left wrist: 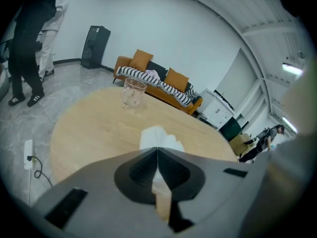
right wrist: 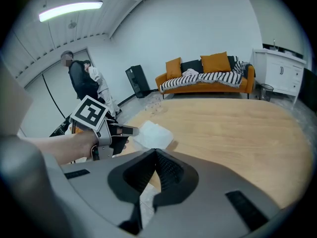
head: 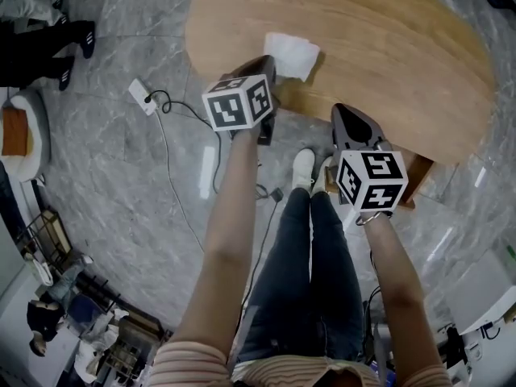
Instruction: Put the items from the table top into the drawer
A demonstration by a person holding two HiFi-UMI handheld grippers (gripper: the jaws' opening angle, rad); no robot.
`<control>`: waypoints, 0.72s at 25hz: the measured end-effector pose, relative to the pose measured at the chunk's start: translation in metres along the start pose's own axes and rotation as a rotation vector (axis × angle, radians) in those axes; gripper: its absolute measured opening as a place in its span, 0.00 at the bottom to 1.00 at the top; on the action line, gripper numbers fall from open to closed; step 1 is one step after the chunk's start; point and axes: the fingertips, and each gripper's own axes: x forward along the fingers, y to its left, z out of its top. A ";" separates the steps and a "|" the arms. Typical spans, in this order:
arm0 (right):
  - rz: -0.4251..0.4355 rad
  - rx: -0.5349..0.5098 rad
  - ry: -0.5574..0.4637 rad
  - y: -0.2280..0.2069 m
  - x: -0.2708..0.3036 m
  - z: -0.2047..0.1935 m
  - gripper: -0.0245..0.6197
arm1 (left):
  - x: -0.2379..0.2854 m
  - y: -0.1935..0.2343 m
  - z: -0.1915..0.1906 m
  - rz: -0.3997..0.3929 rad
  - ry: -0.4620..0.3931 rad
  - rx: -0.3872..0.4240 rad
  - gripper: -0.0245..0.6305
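Head view: white crumpled paper napkin (head: pixel 292 55) lies at near edge of oval light-wood worktop (head: pixel 387 63), just beside left claw (left wrist: pixel 157 151). Left claw and right claw (right wrist: pixel 156 152) both pinched together, nothing between tips. Napkin likely light, soft, flimsy: pinch raised fold, not flat edge. Clear glass tumbler (left wrist: pixel 133 92) at far side probably fragile, slippery.

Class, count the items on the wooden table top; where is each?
2. A white napkin lies at the near edge, by the left tongs; a clear glass stands farther back. None seems hidden.
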 end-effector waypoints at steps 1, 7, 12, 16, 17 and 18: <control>-0.002 0.000 -0.003 0.001 -0.003 0.001 0.05 | -0.003 -0.002 0.001 -0.003 -0.004 -0.005 0.06; -0.026 0.001 -0.024 0.001 -0.017 0.009 0.05 | -0.019 -0.016 0.008 -0.031 -0.033 -0.044 0.06; -0.057 -0.002 -0.044 -0.004 -0.036 0.019 0.05 | -0.032 -0.039 0.015 -0.077 -0.061 -0.080 0.06; -0.086 0.003 -0.060 -0.012 -0.051 0.029 0.05 | -0.037 -0.061 0.020 -0.116 -0.067 -0.102 0.06; -0.092 0.006 -0.063 -0.013 -0.055 0.031 0.05 | -0.039 -0.066 0.020 -0.125 -0.066 -0.107 0.06; -0.097 0.009 -0.066 -0.014 -0.058 0.032 0.05 | -0.042 -0.071 0.020 -0.134 -0.067 -0.112 0.06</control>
